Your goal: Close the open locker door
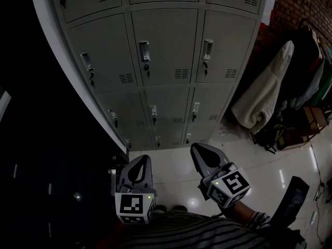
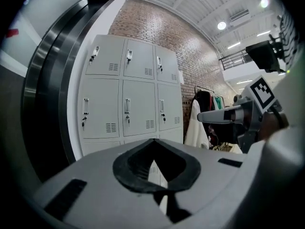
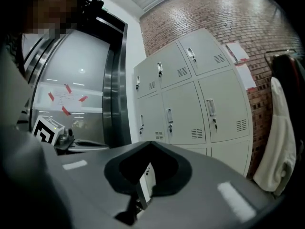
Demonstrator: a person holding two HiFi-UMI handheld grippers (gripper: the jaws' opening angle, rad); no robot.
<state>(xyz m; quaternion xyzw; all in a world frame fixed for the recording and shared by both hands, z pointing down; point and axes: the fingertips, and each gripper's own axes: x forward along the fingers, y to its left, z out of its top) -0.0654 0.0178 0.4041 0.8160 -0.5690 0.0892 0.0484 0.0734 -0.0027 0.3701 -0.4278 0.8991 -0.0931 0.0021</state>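
A bank of grey lockers point(image 1: 166, 51) stands ahead, and its upper doors point(image 1: 165, 45) look closed. In the right gripper view, a pale locker door point(image 3: 147, 184) in a low row stands ajar and is seen nearly edge-on through the gap behind the jaws. My left gripper point(image 1: 142, 160) is held low in front of the bottom row, shut and empty. My right gripper point(image 1: 196, 148) is beside it, a little further right, also shut with nothing in it. Neither touches a locker. Each also shows in its own view, the left gripper point(image 2: 153, 141) and the right gripper point(image 3: 150, 144), with jaw tips meeting.
A white coat point(image 1: 264, 95) and dark clothes point(image 1: 311, 61) hang on a rack to the right of the lockers, in front of a brick wall point(image 1: 306, 1). Boxes and bags point(image 1: 306, 123) sit on the glossy floor point(image 1: 171, 170). A dark metal door frame point(image 1: 72, 87) borders the lockers on the left.
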